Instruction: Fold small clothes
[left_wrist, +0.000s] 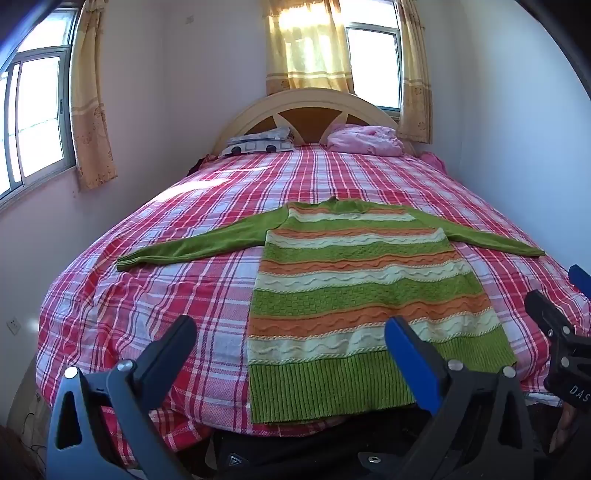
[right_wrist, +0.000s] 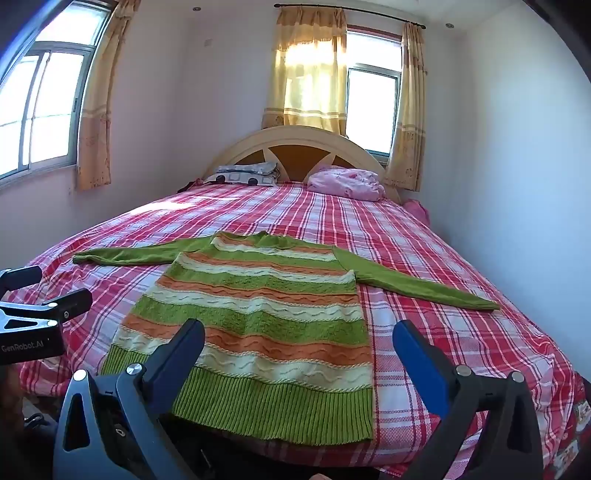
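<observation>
Green, orange and cream striped sweater (left_wrist: 354, 291) flat on red plaid bed (left_wrist: 155, 295), sleeves out sideways, hem at near edge. Left claw (left_wrist: 291, 354) spread wide above hem's left corner, nothing gripped. Right claw (right_wrist: 299, 354) spread wide above hem's right side, nothing gripped. Pillows (right_wrist: 247, 173) by headboard

The sweater (left_wrist: 354, 280) is thick knit wool or yarn, ribbed at the near hem, with raised wavy cabling across its stripes, matt and nubbly. Under it the bedsheet (left_wrist: 166, 295) is a coarse woven checked cloth. At the far end, the headboard (left_wrist: 314, 107) looks like smooth painted wood. The curtains (right_wrist: 310, 74) are thin fabric that lets light through. The left gripper (left_wrist: 291, 339) has matt plastic fingers and shiny metal bolts.
</observation>
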